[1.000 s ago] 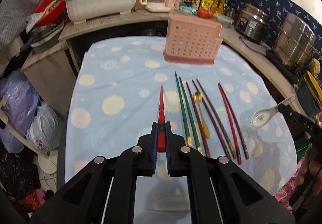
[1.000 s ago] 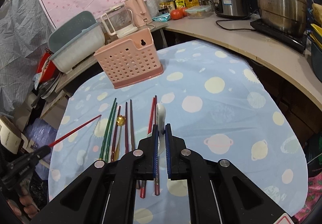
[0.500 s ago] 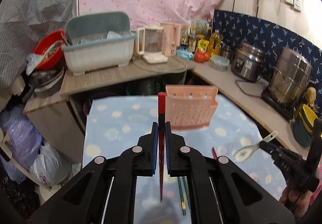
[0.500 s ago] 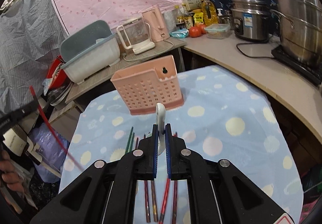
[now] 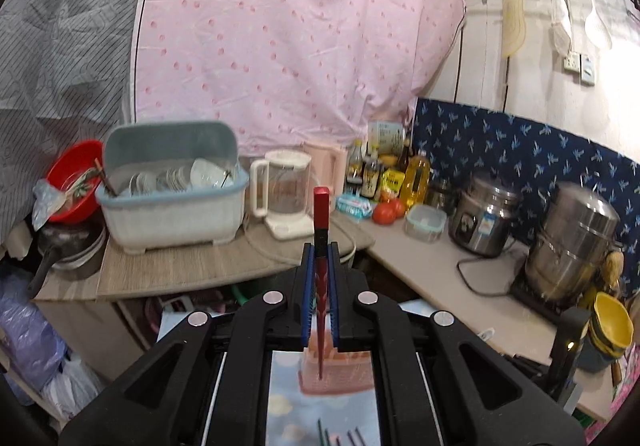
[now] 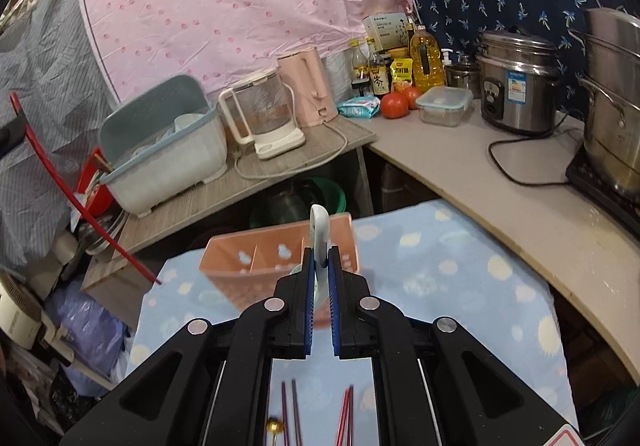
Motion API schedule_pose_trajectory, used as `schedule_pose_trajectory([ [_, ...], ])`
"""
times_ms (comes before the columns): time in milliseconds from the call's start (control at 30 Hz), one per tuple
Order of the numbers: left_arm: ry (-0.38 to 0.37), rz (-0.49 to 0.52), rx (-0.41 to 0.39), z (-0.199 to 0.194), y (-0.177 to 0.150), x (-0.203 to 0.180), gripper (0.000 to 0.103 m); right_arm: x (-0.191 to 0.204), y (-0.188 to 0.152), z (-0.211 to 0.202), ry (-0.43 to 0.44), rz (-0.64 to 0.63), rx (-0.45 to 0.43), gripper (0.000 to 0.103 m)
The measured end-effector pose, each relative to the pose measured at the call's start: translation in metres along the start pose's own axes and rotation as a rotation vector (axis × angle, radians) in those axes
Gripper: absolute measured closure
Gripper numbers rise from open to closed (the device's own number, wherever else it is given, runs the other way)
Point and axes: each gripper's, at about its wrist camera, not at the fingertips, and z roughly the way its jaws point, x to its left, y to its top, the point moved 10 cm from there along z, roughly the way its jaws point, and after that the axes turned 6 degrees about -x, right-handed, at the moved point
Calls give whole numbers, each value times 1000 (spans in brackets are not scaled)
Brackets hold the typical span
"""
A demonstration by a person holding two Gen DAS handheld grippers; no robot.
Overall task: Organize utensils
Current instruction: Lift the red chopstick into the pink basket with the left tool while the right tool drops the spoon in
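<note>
A long red lacquered chopstick [image 5: 321, 242] is held between the closed blue pads of the left hand-held gripper [image 5: 321, 302]; its square top stands up above the jaws and its thin tip hangs down below them, so it is kept nearly upright. A white ceramic soup spoon [image 6: 320, 242] is clamped in the same way by the right hand-held gripper [image 6: 320, 306], with the handle pointing up and the bowl partly hidden behind the pads. The pink perforated plastic utensil basket [image 6: 256, 262] is seen just ahead of and below the right hand-held gripper, with its inner compartments open to the top; in the left wrist view the same basket [image 5: 344, 378] appears directly under the chopstick tip, though how far below cannot be told. The basket stands on the surface covered by a light blue cloth with pale dots [image 6: 460, 278]. Closer than both grippers, several dark red and green chopsticks [image 6: 292, 410] and a small gold spoon [image 6: 275, 426] are left lying on the cloth. It is judged that the carrying step is in hand: both utensils are lifted and are brought over the basket. For the next move, each utensil should be lined up above one compartment, lowered with the tip first, and released only when it is inside the walls. Care is needed so that the two grippers do not meet over the narrow basket.
</note>
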Motion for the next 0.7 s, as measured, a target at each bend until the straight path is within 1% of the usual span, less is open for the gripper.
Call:
schedule_pose_trajectory([
  [100,-13,-8,-10,24,10,-7,97,-3,14,22,-12,-5,-1,96],
  [233,-18,-15,1,55,3,-12,97,-12,16,55,-33,-4,26,96],
  [400,-20,-22,78,91,-32,-10,97,-21,-4,89,-35,18,91,96],
  [467,-18,-26,111,103,-47,-7,97,-20,-12,98,-42,7,106,96],
  [533,-13,-34,139,111,-59,-4,97,-19,-19,104,-44,1,120,96],
  [633,-9,-47,161,117,-71,1,96,-16,-25,110,-41,-5,131,95],
  [667,-12,-52,162,116,-73,3,96,-16,-25,110,-43,-8,126,94],
  [700,2,-52,160,115,-75,6,94,-16,-24,107,-51,-13,115,88],
])
